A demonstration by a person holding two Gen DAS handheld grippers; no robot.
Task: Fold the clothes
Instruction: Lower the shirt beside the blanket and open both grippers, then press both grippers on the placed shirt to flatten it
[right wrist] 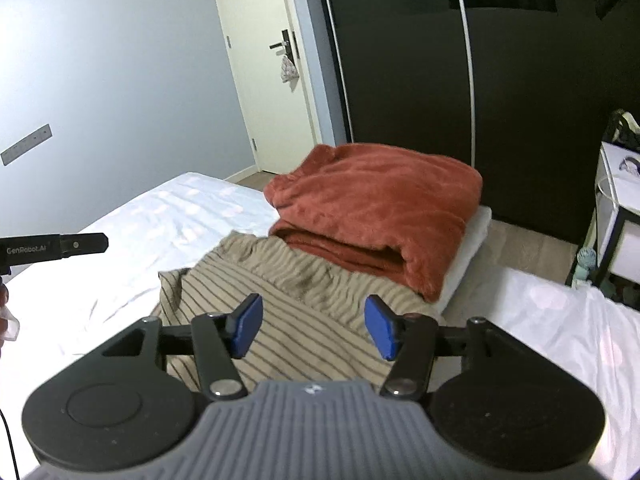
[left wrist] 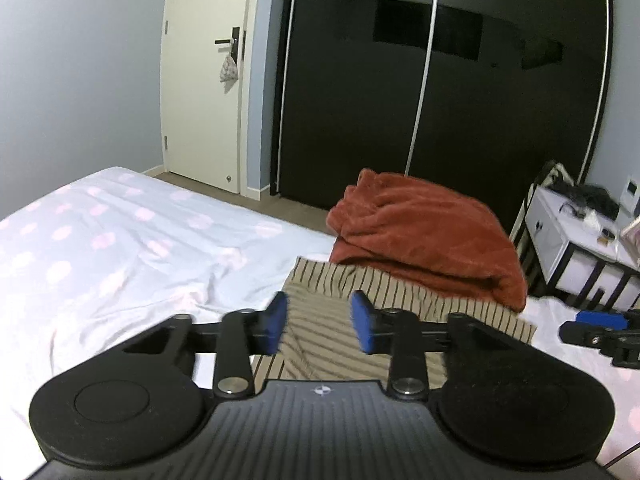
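A beige garment with dark stripes (left wrist: 320, 320) lies on the bed, partly folded; it also shows in the right wrist view (right wrist: 296, 304). My left gripper (left wrist: 320, 322) is open and empty, held above the garment's left part. My right gripper (right wrist: 314, 326) is open and empty, held above the garment's near part. The right gripper also shows at the right edge of the left wrist view (left wrist: 592, 326). The left gripper's finger (right wrist: 76, 245) shows at the left edge of the right wrist view.
A folded rust-red fleece blanket (left wrist: 428, 236) lies just behind the garment, on a white pillow (right wrist: 472, 248). The bed sheet (left wrist: 120, 240) is white with pink dots. A white bedside shelf (left wrist: 568, 236) stands at the right. A dark wardrobe (left wrist: 440, 80) and a door (left wrist: 208, 80) stand beyond.
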